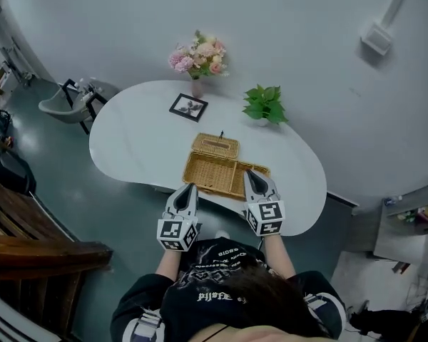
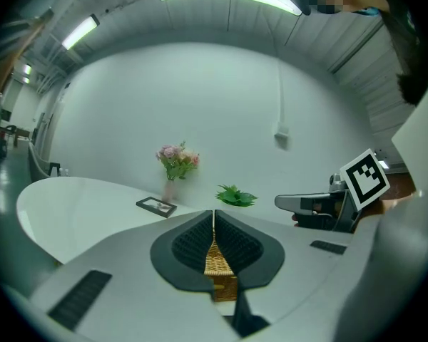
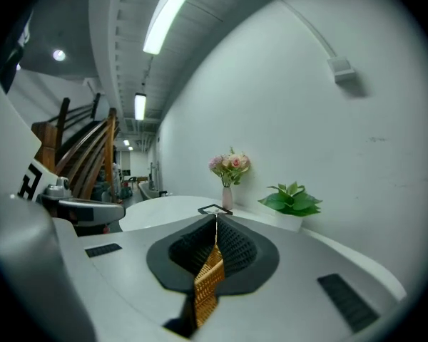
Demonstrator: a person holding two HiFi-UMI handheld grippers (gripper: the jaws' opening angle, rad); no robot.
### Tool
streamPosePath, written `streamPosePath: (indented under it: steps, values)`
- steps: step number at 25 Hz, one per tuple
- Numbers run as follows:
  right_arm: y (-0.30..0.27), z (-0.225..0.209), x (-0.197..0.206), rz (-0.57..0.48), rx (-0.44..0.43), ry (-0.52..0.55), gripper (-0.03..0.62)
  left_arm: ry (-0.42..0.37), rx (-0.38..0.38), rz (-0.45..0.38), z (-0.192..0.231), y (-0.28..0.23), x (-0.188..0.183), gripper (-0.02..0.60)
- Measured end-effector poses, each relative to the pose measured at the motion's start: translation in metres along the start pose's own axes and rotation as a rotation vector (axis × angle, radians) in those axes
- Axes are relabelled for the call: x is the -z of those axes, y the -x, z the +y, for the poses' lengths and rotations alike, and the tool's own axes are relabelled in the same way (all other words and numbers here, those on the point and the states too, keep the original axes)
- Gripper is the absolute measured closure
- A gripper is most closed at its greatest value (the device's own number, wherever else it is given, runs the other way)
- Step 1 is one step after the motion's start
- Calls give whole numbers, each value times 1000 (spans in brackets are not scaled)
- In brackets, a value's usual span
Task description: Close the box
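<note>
- My left tool [image 2: 214, 216] is narrowed right down: in the left gripper view its two dark jaws meet at the tips, and nothing is caught between them.
- My right tool [image 3: 216, 219] is the same, with its jaws together at the tips and nothing held.
- In both gripper views a strip of golden wicker shows through the slot below the jaw tips. That is the box [image 1: 215, 173] lying ahead of the tools, not something gripped.
- The box sits on the white worktop [image 1: 128, 137], towards its near edge and roughly in the middle.
- The box is open. Its lid [image 1: 215, 145] is laid back flat on the far side of the basket, touching it along the back edge.
- From the head view, the left tool points at the near left corner of the box, with its tip about at the worktop's near edge.
- The right tool's tip is over the near right corner of the box. I cannot tell whether it touches the wicker.
- Beyond the box stand a small dark picture frame [image 1: 188, 107], a vase of pink flowers [image 1: 198, 57] and a green plant [image 1: 264, 104], all well apart from the box.
</note>
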State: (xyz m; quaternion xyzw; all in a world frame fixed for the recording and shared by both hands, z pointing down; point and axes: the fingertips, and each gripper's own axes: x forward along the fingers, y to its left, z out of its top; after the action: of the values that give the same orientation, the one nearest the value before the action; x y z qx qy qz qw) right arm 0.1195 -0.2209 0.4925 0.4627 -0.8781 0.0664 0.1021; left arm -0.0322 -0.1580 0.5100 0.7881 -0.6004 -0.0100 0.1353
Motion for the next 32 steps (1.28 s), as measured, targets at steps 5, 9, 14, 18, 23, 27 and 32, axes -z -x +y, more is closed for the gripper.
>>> streamPosePath:
  steps: [5,9,14,18,23,27,32]
  values:
    - [-25,-10,-8,-7,-46,3,567,-2,-43,-2,10,-22,-5,555]
    - [-42,-17,-13,-6,-47,-62,566,-3,-58,-3,24,-35,-12,555]
    - [-68,-32,-18,18,-10,-159,566,-33,-46,3,47,-58,-24,555]
    - [-90,-35,-23,86,-7,-205,537,-34,-6,20,64,-80,-35,555]
    - [-121,-43,-28,135,42,-249,522,-42,45,47,85,-109,-43,555]
    - [-144,-45,-25,200,66,-284,425,-49,88,65,101,-125,-44,555]
    - [-177,-49,-15,284,92,-289,425,-52,115,81,126,-144,-43,555]
